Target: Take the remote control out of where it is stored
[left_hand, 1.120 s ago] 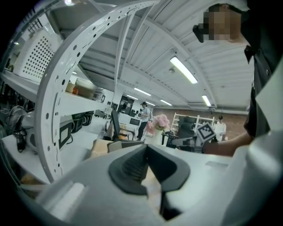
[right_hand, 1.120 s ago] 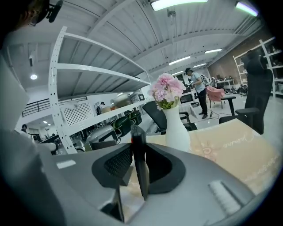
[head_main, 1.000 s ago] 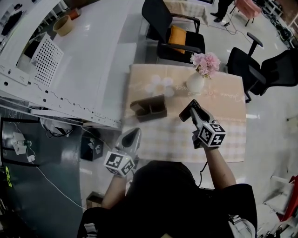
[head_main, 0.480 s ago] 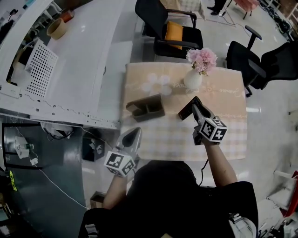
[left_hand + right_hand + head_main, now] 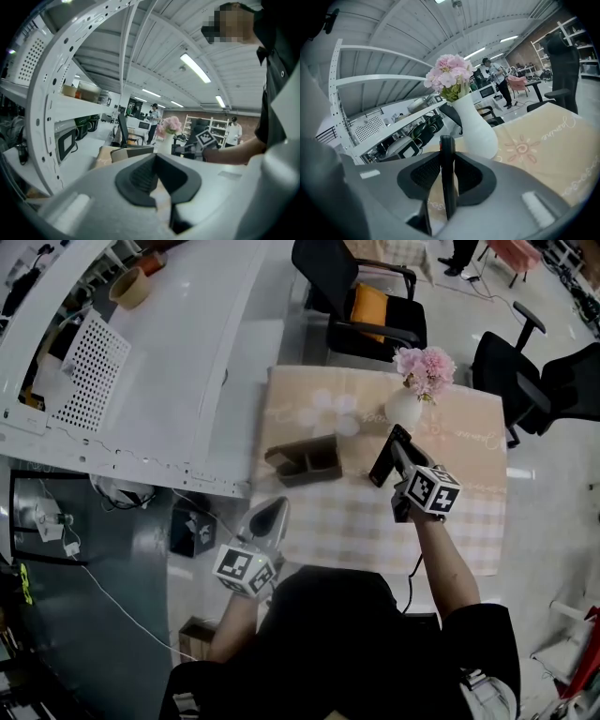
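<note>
Right gripper [image 5: 400, 451] clamps the remote control [image 5: 447, 178] edge-on between its pads, just beside the vase [image 5: 405, 410]. Left gripper [image 5: 269, 516]: well apart from the vase, jaws together, empty.

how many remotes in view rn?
1. The remote is clamped on edge in the right gripper, over the table near the vase. The dark holder shows none, though its pockets aren't fully visible.
</note>
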`<state>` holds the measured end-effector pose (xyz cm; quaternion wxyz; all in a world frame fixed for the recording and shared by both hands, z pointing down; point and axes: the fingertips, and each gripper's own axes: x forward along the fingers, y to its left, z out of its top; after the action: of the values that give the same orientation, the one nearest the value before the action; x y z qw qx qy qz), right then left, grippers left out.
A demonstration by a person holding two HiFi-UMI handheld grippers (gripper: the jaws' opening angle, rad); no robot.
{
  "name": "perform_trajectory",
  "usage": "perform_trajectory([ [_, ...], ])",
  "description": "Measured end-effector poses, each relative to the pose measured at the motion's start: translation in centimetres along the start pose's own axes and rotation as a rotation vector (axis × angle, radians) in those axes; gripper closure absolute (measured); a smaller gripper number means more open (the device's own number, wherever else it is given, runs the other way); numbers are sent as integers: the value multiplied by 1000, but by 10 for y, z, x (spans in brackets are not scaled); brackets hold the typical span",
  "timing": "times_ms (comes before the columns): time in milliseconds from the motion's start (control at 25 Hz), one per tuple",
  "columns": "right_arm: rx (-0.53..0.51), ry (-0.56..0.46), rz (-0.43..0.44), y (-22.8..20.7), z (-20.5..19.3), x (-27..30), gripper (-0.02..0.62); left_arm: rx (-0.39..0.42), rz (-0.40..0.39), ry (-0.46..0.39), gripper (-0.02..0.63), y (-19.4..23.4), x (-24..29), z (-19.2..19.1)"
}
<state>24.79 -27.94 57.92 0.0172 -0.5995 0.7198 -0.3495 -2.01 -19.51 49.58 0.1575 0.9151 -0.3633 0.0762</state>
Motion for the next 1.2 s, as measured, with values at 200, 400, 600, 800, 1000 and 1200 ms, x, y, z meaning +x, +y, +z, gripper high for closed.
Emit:
perform_trajectory([
  [200,-19,20,22,5,1,26,497,-33,61,7,603,11,-7,-2],
  [400,-25,55,32,8,-4,52,497,-49,108,12,603,20,-16,-8],
  [600,11,121,13,2,-23,70,497,-61,148,5,603,27,-25,-10],
  [800,26,187,0,3,-36,78,495,-67,176,5,603,29,-32,-12],
  [1000,51,272,-18,1,-57,83,494,-68,197,3,603,33,-39,-12],
  [1200,35,331,-36,2,-75,83,494,-69,201,4,603,34,-42,-14],
])
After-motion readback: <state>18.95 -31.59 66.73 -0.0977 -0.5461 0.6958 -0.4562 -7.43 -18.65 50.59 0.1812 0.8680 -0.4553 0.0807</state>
